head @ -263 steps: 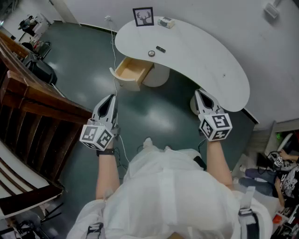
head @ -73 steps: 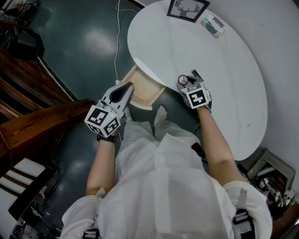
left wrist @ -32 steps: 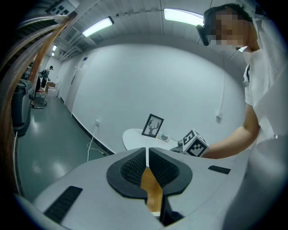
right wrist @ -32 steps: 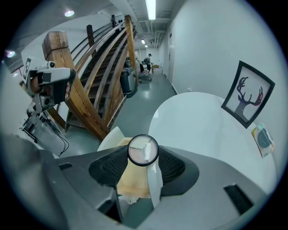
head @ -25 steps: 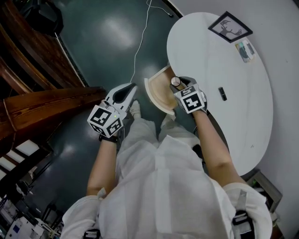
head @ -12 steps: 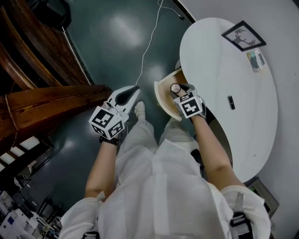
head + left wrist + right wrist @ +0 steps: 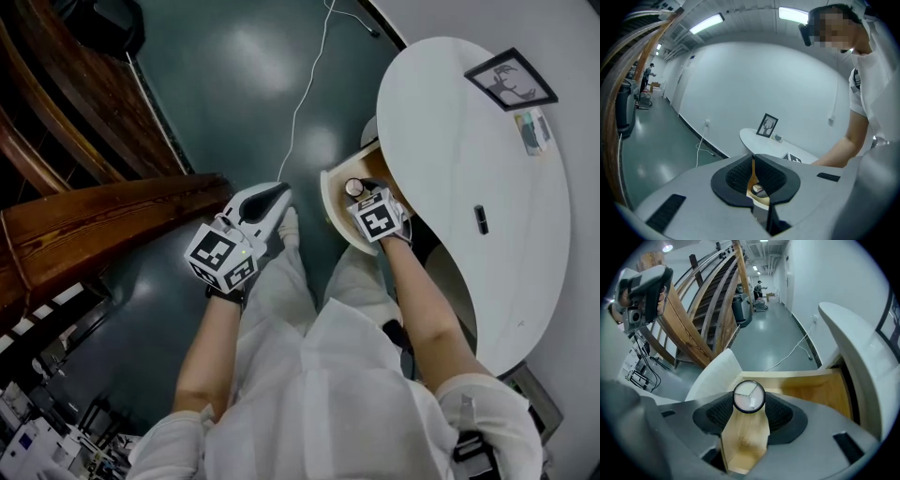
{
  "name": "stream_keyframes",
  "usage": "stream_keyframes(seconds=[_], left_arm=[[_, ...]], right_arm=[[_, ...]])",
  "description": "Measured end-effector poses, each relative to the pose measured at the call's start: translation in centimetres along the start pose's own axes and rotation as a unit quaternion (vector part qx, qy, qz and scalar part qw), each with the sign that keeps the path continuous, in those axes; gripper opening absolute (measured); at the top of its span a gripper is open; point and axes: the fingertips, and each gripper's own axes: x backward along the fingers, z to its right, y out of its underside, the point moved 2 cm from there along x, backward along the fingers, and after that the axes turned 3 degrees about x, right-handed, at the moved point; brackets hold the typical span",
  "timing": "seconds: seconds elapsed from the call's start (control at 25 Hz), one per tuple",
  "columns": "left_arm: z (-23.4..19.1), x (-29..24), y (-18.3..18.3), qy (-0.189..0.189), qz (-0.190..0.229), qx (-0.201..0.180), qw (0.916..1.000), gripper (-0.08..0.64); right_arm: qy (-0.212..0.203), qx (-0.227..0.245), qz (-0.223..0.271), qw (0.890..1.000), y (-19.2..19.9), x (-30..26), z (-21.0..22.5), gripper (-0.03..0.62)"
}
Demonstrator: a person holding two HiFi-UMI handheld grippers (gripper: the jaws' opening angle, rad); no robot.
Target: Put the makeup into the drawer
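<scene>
**Right claw over the open drawer.** My right gripper is closed on the round makeup compact. The two pads press on opposite sides of its rim, so its pale lid faces up towards the gripper's camera. I judge the compact is pinched by the rim to keep it level and to let it drop flat when the jaws part.

The compact sits at the very tips of the claw, not deep in the throat. It hangs over the wooden floor of the drawer, towards the front edge and just inside the white curved front panel. It is not at the back, where the drawer runs under the edge of the white table. It seems to be clear of the floor, though I cannot tell the gap for certain. The drawer is pulled well out, which leaves room to lower the claw in.

My left gripper holds nothing, its jaws drawn almost together to a thin slit. It is parked over the dark floor beside the drawer front, and I take it to be simply out of the way.

On the tabletop, well apart from the claw, lie a small dark stick-shaped item, a framed deer picture and a small box.
</scene>
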Motion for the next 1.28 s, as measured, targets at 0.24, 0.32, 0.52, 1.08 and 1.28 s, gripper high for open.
stream_keyframes(seconds=[0.24,0.32,0.52,1.08,1.28], left_arm=[[-0.5,-1.1,1.0,0.007,0.001,0.007,0.9999,0.031],[-0.8,-1.2,1.4,0.008,-0.002,0.008,0.9999,0.031],[-1.9,-1.3,2.5,0.003,-0.008,0.013,0.9999,0.031],[-3.3,-1.9,3.5,-0.002,-0.015,0.022,0.9996,0.031],[-3.5,-2.1,3.8,-0.002,-0.020,0.023,0.9995,0.031]], right_arm=[[0.002,-0.002,-0.018,1.000,1.2,-3.6,0.5,0.209],[0.003,-0.005,-0.023,1.000,1.5,-4.7,0.7,0.209],[0.006,0.008,-0.041,0.999,2.7,-7.5,1.4,0.209],[0.002,0.031,-0.058,0.998,3.9,-10.9,2.1,0.209],[0.008,0.047,-0.060,0.997,4.1,-11.8,2.7,0.209]])
